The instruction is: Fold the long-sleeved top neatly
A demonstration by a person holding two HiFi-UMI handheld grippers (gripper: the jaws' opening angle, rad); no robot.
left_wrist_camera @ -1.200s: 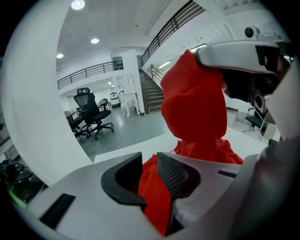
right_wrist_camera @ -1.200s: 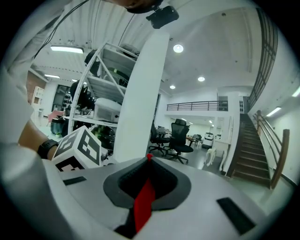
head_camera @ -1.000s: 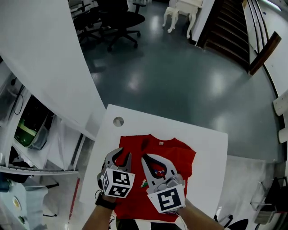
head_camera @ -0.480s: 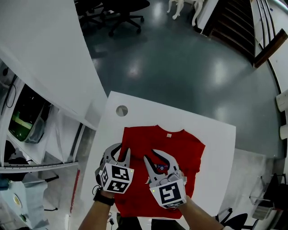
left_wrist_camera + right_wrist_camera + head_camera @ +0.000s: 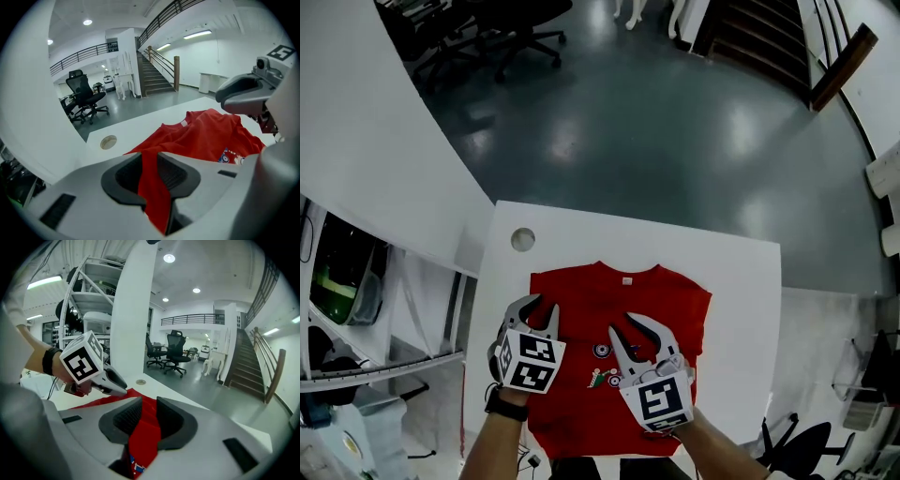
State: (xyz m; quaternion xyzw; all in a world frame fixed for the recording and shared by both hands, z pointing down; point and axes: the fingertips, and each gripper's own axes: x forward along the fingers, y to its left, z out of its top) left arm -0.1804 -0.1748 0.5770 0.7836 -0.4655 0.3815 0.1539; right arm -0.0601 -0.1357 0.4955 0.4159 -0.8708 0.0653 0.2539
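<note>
Fingers (image 5: 124, 178) on my left gripper (image 5: 542, 307) and right gripper (image 5: 623, 328) stand a little apart, the right ones having just opened, nothing pinched, over the red long-sleeved cloth top (image 5: 619, 300) lying flat on the white square table (image 5: 741, 300), so a crooked grab could bunch it up.

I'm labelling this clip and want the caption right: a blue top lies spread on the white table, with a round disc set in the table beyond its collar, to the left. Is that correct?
Not quite: the top is red, not blue, as the head view shows. It does lie spread on the white table, with the round disc beyond its collar, to the left.
</note>
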